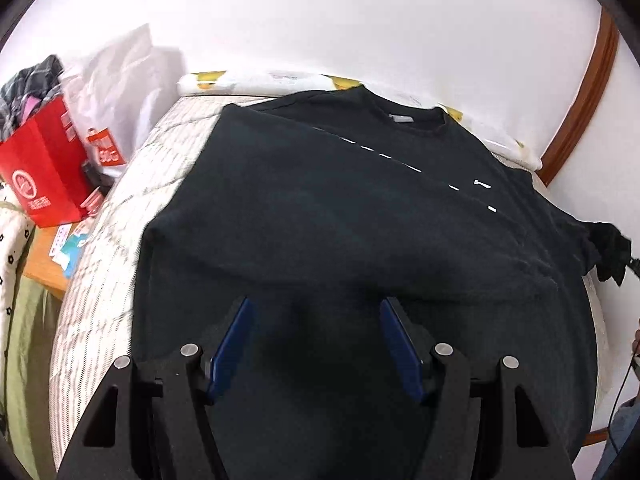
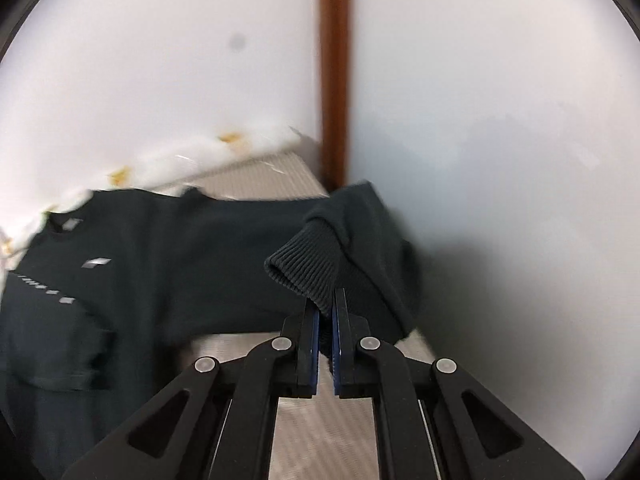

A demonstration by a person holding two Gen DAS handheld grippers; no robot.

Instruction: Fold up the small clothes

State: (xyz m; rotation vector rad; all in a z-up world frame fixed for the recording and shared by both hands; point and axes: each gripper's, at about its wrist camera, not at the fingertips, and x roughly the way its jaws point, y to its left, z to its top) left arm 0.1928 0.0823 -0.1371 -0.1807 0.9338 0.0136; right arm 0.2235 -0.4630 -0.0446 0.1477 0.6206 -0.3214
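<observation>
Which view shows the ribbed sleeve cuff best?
The right wrist view: the cuff is close and sharp, pinched in the right gripper. The left wrist view shows it only as a dark bunch at the sweater's far edge.

A black, matt knit sweatshirt (image 1: 320,216) of soft cloth carries crisp white printed dashes (image 1: 376,152). Its ribbed cuff (image 2: 308,264), at the twelve o'clock tip of the right gripper (image 2: 327,312), shows coarse raised ridges. The quilted off-white mattress cover (image 1: 116,264) at nine o'clock looks padded and stitched. Both grippers are matt black plastic with smooth blue pads (image 1: 232,344) and brushed silvery metal pins (image 1: 189,349). A glossy red paper bag (image 1: 44,168) sits at ten o'clock. A polished brown wooden trim (image 2: 334,72) runs up the smooth matt white wall (image 2: 480,80).
</observation>
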